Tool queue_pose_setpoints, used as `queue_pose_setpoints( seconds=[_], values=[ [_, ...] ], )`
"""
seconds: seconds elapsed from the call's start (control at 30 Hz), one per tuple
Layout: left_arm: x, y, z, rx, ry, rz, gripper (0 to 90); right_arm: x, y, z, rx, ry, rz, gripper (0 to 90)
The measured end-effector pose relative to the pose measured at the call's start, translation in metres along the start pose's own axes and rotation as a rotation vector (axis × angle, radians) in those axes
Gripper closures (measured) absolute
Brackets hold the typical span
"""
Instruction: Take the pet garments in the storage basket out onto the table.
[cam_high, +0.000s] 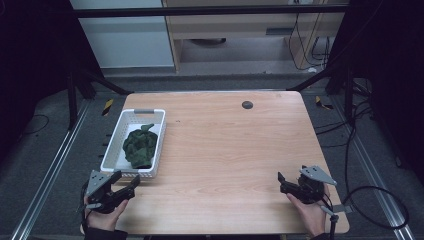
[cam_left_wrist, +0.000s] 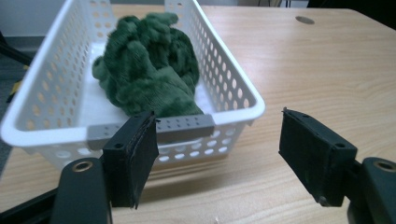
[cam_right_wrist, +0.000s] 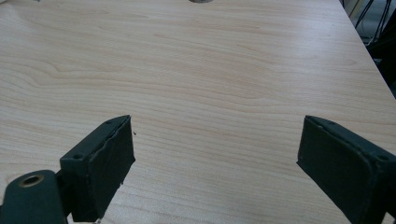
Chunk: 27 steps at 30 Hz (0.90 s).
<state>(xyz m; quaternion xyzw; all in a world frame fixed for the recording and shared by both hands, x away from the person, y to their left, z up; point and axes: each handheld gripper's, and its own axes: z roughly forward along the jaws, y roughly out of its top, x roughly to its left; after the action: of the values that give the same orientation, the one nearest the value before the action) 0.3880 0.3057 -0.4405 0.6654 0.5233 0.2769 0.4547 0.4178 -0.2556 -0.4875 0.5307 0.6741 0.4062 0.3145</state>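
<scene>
A white perforated basket (cam_high: 113, 138) (cam_left_wrist: 229, 91) stands on the left side of the wooden table. A crumpled green cloth (cam_high: 140, 145) (cam_left_wrist: 149, 70) lies inside it. My left gripper (cam_high: 131, 186) (cam_left_wrist: 217, 151) is held open just in front of the basket's near end, nothing between its jaws. At the table's near right corner my right gripper (cam_high: 280, 181) (cam_right_wrist: 215, 158) is also open, its jaws wide apart over bare wood.
A small dark round grommet (cam_high: 247, 104) (cam_left_wrist: 304, 20) sits near the table's far edge. Cables (cam_high: 370, 200) trail on the floor to the right of the table. Metal rails run along both sides.
</scene>
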Motion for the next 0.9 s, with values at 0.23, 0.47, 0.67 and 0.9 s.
queue_pose_setpoints(
  seconds=[0.23,0.47,0.67,0.9],
  values=[
    [0.006,0.013,-0.004,-0.014,0.007,-0.007,26.5,0.002,-0.001,0.003,0.025,0.008,-0.009,10.6],
    [0.006,0.022,0.002,-0.014,0.01,0.016,25.6,0.002,-0.003,0.007,0.041,0.014,-0.022,10.3],
    [0.01,0.035,0.004,-0.026,0.012,0.019,25.0,0.001,-0.002,0.007,0.034,0.006,-0.018,10.3],
    [0.012,0.054,0.007,-0.047,0.015,0.022,24.4,0.001,-0.002,0.007,0.033,0.008,-0.011,10.2]
  ],
)
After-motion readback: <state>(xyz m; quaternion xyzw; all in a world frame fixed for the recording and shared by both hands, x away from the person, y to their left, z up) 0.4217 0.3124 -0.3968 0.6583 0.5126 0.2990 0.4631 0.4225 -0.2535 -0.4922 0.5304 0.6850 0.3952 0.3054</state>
